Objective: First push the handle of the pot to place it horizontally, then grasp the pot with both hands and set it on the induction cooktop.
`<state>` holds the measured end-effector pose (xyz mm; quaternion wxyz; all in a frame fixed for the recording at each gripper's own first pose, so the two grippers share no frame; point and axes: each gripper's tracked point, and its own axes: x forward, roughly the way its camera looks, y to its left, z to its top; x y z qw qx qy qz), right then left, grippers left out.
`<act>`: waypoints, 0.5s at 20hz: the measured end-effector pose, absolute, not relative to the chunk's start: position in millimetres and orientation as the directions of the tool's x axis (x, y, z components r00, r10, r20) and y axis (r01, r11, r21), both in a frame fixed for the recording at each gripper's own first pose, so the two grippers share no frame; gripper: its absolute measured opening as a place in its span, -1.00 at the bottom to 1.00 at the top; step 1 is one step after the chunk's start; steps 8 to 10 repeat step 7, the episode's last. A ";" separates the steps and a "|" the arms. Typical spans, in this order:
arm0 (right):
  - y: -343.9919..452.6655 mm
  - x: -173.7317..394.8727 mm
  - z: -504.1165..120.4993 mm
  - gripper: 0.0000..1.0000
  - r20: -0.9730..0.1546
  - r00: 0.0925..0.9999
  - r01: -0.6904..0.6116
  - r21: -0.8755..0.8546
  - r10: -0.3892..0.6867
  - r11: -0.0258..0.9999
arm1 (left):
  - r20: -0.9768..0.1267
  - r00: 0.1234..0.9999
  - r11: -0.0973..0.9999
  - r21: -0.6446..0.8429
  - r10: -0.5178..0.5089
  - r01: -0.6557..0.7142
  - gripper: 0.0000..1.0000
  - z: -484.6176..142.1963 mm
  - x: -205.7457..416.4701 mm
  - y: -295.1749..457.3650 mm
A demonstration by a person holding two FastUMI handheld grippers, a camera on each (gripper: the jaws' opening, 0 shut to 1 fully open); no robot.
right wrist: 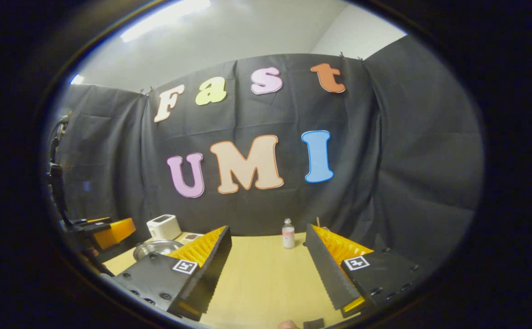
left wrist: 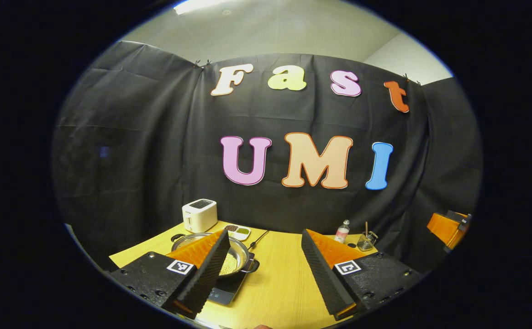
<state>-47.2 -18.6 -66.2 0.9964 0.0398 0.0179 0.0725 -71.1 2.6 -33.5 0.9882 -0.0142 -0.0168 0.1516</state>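
Holding both grippers wide, left gripper [left wrist: 261, 269] and right gripper [right wrist: 268, 269], I judge the steel pot [left wrist: 238, 256] heavy (slippery too); take its side handles.

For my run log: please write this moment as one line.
left gripper: open, empty | right gripper: open, empty | pot: on induction cooktop, ungrasped | toaster: behind pot

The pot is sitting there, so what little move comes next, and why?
Probably draw both back. The pot already seems to rest on the induction cooktop, and the left hand-held gripper and right hand-held gripper are open, holding nothing.
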 end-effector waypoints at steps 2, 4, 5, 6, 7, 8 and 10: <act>-22.9 -44.4 -69.4 0.83 -0.036 0.990 -0.132 0.081 0.135 0.988 | 0.023 0.958 0.958 -0.032 0.285 -0.284 0.92 -37.0 -65.4 -1.7; -29.3 -42.2 -70.5 0.83 -0.045 0.991 -0.119 0.086 0.123 0.989 | 0.020 0.963 0.963 -0.028 0.268 -0.268 0.92 -39.9 -60.0 -7.5; -32.8 -40.5 -70.4 0.83 -0.047 0.992 -0.113 0.091 0.117 0.989 | 0.018 0.967 0.966 -0.028 0.256 -0.255 0.93 -41.6 -55.3 -11.3; -36.3 -39.4 -70.5 0.83 -0.047 0.993 -0.106 0.091 0.111 0.990 | 0.017 0.970 0.969 -0.028 0.244 -0.244 0.93 -43.3 -51.3 -15.0; -42.0 -38.0 -70.1 0.83 -0.046 0.994 -0.096 0.086 0.100 0.992 | 0.019 0.973 0.973 -0.031 0.231 -0.231 0.87 -43.8 -47.7 -19.5; -42.0 -38.0 -70.1 0.83 -0.046 0.994 -0.096 0.086 0.100 0.992 | 0.019 0.973 0.973 -0.031 0.231 -0.231 0.87 -43.8 -47.7 -19.5; -42.0 -38.0 -70.1 0.83 -0.046 0.994 -0.096 0.086 0.100 0.992 | 0.019 0.973 0.973 -0.031 0.231 -0.231 0.87 -43.8 -47.7 -19.5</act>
